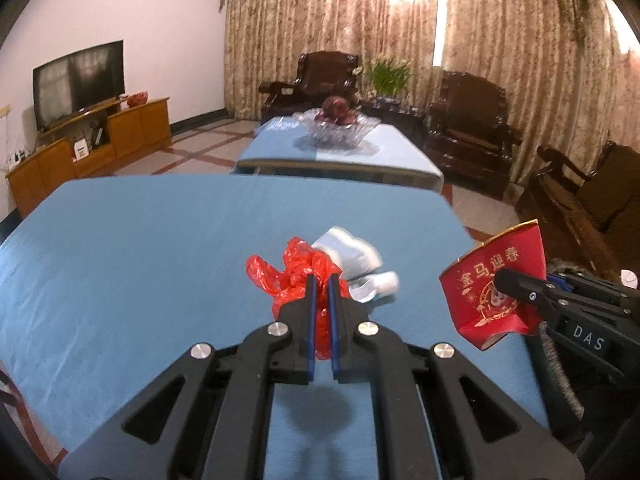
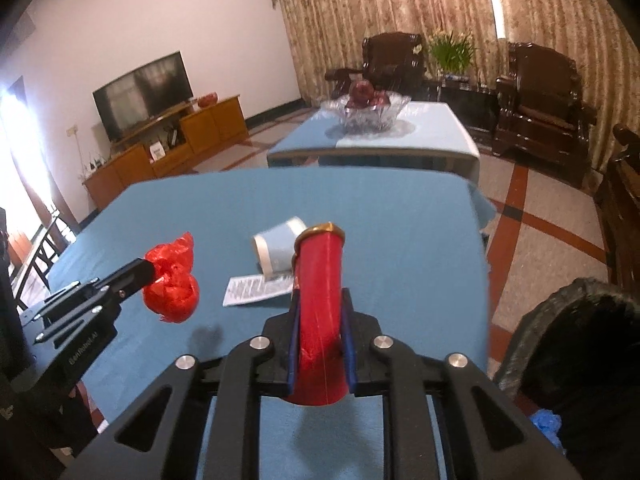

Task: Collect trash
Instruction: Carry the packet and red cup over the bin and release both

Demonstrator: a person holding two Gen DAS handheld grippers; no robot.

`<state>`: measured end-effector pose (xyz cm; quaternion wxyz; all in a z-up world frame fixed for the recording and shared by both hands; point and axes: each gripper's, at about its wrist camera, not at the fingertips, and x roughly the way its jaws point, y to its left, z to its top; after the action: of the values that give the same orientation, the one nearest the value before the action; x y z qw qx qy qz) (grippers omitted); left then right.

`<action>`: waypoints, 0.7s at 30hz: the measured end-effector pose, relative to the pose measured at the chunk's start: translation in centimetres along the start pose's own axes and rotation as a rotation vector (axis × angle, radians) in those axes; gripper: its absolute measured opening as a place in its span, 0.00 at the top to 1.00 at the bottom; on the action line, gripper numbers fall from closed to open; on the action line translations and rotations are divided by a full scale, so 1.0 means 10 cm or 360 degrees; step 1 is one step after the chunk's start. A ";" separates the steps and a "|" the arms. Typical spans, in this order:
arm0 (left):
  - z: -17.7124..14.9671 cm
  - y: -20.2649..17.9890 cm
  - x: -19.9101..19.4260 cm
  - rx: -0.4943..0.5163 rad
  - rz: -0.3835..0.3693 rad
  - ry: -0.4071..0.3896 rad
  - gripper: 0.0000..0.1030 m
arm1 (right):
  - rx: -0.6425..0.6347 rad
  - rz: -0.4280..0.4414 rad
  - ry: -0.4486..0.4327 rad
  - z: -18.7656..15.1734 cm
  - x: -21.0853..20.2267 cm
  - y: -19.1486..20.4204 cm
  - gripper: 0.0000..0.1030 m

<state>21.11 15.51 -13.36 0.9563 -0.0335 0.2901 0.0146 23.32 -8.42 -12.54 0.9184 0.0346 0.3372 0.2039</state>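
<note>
My left gripper (image 1: 322,280) is shut on a crumpled red plastic bag (image 1: 288,276), held above the blue tablecloth (image 1: 140,260); the right wrist view shows that bag (image 2: 174,284) hanging from the left gripper (image 2: 150,270). My right gripper (image 2: 320,300) is shut on a squashed red paper cup (image 2: 320,280) with gold print, lifted off the table; in the left wrist view the cup (image 1: 494,284) is at the right. A pale blue paper cup (image 2: 280,248) lies on its side on the cloth, with a printed paper slip (image 2: 256,288) beside it.
A bin lined with a black bag (image 2: 580,344) stands right of the table. Beyond is a second blue-covered table (image 2: 432,128) with a glass fruit bowl (image 2: 370,110). Dark wooden armchairs (image 2: 544,108), a TV cabinet (image 2: 168,148) and curtains line the room.
</note>
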 end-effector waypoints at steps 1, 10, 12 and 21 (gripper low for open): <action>0.03 -0.04 -0.03 0.0009 -0.0010 -0.0008 0.95 | 0.0004 -0.0004 -0.0020 0.03 -0.07 -0.01 0.83; 0.26 -0.49 -0.30 0.0072 -0.0115 -0.0103 0.95 | 0.0026 -0.0089 -0.0125 0.14 -0.56 -0.20 0.83; 0.28 -0.61 -0.34 0.0088 -0.0145 -0.0114 0.95 | 0.0029 -0.0111 -0.0150 0.14 -0.69 -0.26 0.83; 0.36 -1.21 -0.44 0.0163 -0.0312 -0.0144 0.96 | 0.0071 -0.0255 -0.0238 0.12 -1.23 -0.63 0.83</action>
<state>20.00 3.71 -7.26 0.9657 -0.0122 0.2422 -0.0925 17.82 -19.00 -5.40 0.9534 0.0429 0.2738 0.1192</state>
